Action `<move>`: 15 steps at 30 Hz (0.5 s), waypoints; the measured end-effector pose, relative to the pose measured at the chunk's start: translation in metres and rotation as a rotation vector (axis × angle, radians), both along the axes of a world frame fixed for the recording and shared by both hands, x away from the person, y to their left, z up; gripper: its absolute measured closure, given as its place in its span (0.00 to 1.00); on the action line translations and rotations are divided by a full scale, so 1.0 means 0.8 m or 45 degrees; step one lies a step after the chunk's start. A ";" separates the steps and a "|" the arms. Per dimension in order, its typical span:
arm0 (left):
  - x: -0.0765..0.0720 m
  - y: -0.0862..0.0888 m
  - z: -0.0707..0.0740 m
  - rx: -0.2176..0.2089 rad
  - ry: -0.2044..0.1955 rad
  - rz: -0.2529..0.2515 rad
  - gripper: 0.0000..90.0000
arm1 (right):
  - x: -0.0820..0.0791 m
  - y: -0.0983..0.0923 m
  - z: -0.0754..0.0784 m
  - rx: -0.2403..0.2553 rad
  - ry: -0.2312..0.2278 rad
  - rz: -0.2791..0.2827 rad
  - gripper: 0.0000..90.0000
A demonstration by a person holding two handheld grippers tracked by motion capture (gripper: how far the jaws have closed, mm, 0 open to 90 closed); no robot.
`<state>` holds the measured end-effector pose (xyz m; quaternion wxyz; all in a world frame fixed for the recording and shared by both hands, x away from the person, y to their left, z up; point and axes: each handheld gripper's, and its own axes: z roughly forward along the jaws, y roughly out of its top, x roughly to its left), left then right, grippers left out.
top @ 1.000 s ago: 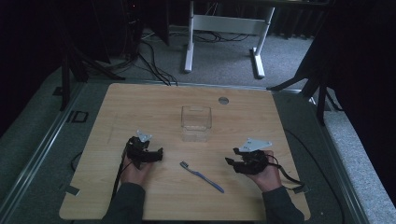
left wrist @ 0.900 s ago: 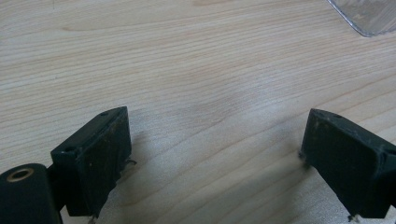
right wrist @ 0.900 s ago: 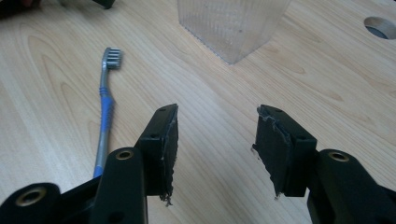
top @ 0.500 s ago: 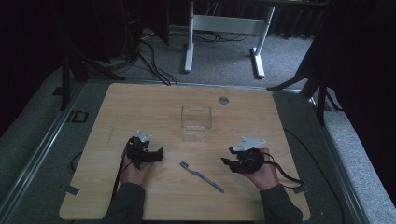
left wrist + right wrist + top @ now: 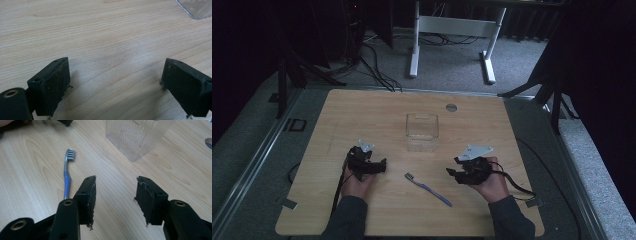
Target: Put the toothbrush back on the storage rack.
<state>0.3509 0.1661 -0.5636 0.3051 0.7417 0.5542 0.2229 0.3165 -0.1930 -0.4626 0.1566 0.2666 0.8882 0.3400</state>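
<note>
A blue and grey toothbrush [image 5: 428, 189] [image 5: 66, 175] lies flat on the wooden table [image 5: 362, 107], bristles toward the far left. Behind it stands a clear plastic cup [image 5: 422, 131] [image 5: 138, 136], upright and empty; its corner shows in the left gripper view [image 5: 197, 8]. My left gripper [image 5: 379, 166] [image 5: 113, 82] rests low over bare wood left of the brush, jaws wide apart, nothing between them. On the other side of the brush, my right gripper [image 5: 453, 173] [image 5: 115, 195] stands open over bare wood, with the handle just outside its left jaw.
A round grommet hole [image 5: 451, 107] sits in the table near its far edge. Beyond the table stand a white desk frame [image 5: 451, 31] and black stands with cables on the floor. Cables trail from both grippers toward the table's near edge.
My right gripper has slid a little leftward toward the toothbrush. The left gripper, brush and cup have not moved.
</note>
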 end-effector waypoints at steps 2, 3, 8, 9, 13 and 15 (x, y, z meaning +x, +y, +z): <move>0.000 0.000 0.000 -0.001 -0.001 0.000 0.09 | 0.000 0.002 0.001 -0.006 0.008 0.010 0.56; 0.000 0.000 0.000 0.000 0.000 -0.001 0.09 | 0.000 0.003 0.001 -0.014 0.006 0.014 0.56; 0.000 0.000 0.000 -0.001 -0.001 0.000 0.09 | 0.001 0.010 0.002 -0.027 0.013 0.024 0.56; 0.000 -0.001 0.000 -0.001 0.000 0.000 0.09 | 0.001 0.011 0.002 -0.028 0.012 0.024 0.56; 0.000 -0.001 0.000 -0.001 -0.001 0.000 0.09 | 0.001 0.016 0.005 -0.039 0.015 0.034 0.56; 0.000 -0.001 0.000 -0.001 -0.001 0.000 0.09 | 0.001 0.018 0.006 -0.045 0.015 0.040 0.56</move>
